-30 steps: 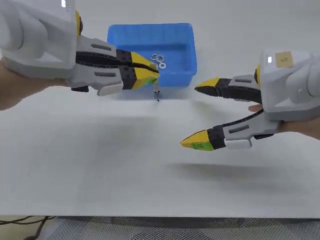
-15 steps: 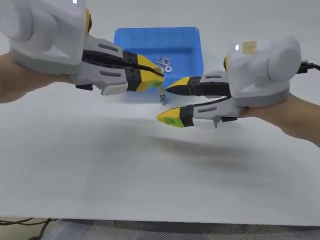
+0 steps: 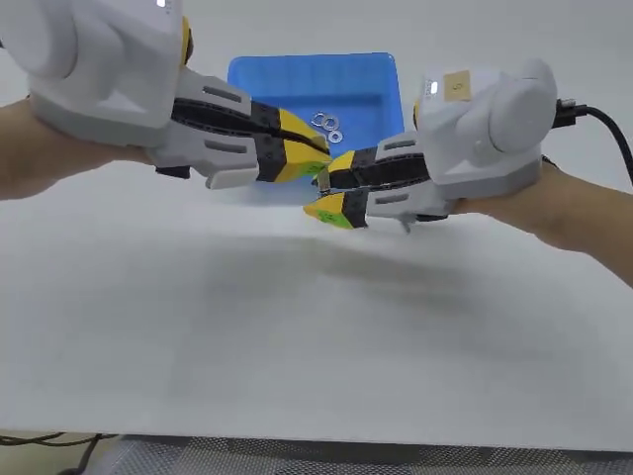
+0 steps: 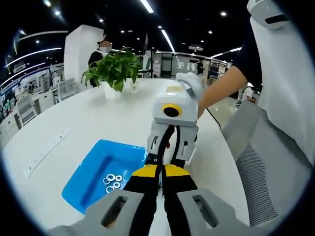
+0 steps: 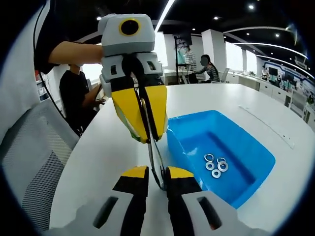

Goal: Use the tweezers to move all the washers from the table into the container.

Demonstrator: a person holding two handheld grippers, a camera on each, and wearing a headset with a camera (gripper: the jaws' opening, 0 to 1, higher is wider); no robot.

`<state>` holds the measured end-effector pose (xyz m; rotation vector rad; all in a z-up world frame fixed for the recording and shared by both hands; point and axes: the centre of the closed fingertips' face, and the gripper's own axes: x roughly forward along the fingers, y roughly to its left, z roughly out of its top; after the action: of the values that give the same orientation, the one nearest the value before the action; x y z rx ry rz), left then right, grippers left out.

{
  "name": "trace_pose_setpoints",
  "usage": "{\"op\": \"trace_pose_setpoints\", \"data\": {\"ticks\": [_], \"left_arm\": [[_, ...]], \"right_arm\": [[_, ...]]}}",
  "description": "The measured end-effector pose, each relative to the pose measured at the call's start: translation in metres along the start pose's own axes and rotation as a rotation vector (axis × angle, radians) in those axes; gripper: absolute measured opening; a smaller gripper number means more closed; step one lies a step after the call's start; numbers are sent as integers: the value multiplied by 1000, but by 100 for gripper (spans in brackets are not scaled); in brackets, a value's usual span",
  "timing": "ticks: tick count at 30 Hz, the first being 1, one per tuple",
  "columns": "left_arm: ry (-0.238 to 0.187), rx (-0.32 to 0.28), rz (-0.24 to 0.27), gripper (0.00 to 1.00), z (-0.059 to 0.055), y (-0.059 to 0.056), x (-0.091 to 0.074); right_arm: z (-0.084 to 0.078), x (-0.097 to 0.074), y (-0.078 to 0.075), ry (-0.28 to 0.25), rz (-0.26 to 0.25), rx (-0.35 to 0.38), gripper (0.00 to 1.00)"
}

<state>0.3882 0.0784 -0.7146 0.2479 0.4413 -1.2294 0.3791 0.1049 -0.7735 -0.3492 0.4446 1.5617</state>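
Observation:
My left gripper (image 3: 315,158) is shut on thin metal tweezers (image 3: 318,182), whose tips point down just in front of the blue container (image 3: 247,75). Several washers (image 3: 326,125) lie together inside the container. My right gripper (image 3: 327,188) has its yellow-tipped jaws a small gap apart, one on each side of the tweezers' lower end. In the right gripper view the tweezers (image 5: 152,157) hang from the left gripper (image 5: 142,138) down between my right gripper's (image 5: 157,173) jaws, beside the container (image 5: 189,143) and washers (image 5: 215,164). The left gripper view shows the right gripper (image 4: 158,158) straight ahead.
The white table runs to its front edge (image 3: 316,433), near the bottom of the head view. A black cable (image 3: 598,121) trails from the right gripper. A potted plant (image 4: 113,69) stands far back on the table. People sit beyond the table (image 5: 78,93).
My right gripper has moved left and up to the tweezers, and its jaws have narrowed around them. The left gripper has kept its hold.

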Motion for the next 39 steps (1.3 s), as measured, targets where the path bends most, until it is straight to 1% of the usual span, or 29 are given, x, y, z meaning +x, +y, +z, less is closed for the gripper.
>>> {"op": "trace_pose_setpoints", "data": {"ticks": [1, 2, 5, 10, 11, 12, 14, 16, 18, 20, 21, 23, 26, 28, 32, 34, 36, 38, 39], "left_arm": [[0, 1, -1, 5, 0, 0, 0], [0, 4, 2, 5, 0, 0, 1], [3, 14, -2, 5, 2, -1, 3], [7, 19, 3, 5, 3, -1, 4], [10, 22, 8, 6, 3, -1, 5], [13, 28, 23, 6, 4, 0, 5], [9, 18, 29, 6, 4, 0, 5], [10, 20, 31, 6, 4, -1, 5], [3, 14, 33, 7, 6, -1, 5], [-20, 8, 42, 9, 12, -1, 4], [-23, 5, 45, 11, 12, -1, 4], [-16, 8, 48, 12, 11, -1, 4], [-5, 7, 49, 16, 8, -3, 2], [-6, 4, 56, 18, 7, -5, -1], [-25, -11, 75, 20, 9, -10, -10], [-38, -24, 91, 21, 11, -10, -14], [-52, -35, 115, 24, 8, -10, -19], [-66, -49, 138, 27, 13, -10, -26], [-72, -46, 152, 28, 10, -10, -29]], "right_arm": [[0, 0, -1, 4, -4, -4, 12], [0, 1, 0, 9, 4, -13, 12], [-1, 0, 1, 20, 5, -55, 11], [-1, 0, 0, 20, -6, -62, 10], [-1, 0, -1, 21, -10, -63, 10], [-1, 0, -1, 22, -17, -66, 10], [-2, -1, -1, 22, -18, -68, 10], [-2, -1, 0, 20, -15, -67, 10], [-2, -1, 1, 21, -16, -70, 10], [-2, -1, 0, 21, -18, -66, 10], [-2, -1, 1, 21, -18, -65, 10], [-2, -1, 2, 23, -16, -66, 10], [-2, -1, 4, 27, -14, -65, 10], [-1, -3, 6, 22, -16, -62, 10], [6, -8, 8, 9, -23, -56, 9], [8, -10, 9, 8, -26, -60, 9], [12, -13, 10, 3, -29, -60, 9], [16, -16, 11, -3, -31, -59, 9], [17, -16, 12, -4, -32, -60, 9]]}}
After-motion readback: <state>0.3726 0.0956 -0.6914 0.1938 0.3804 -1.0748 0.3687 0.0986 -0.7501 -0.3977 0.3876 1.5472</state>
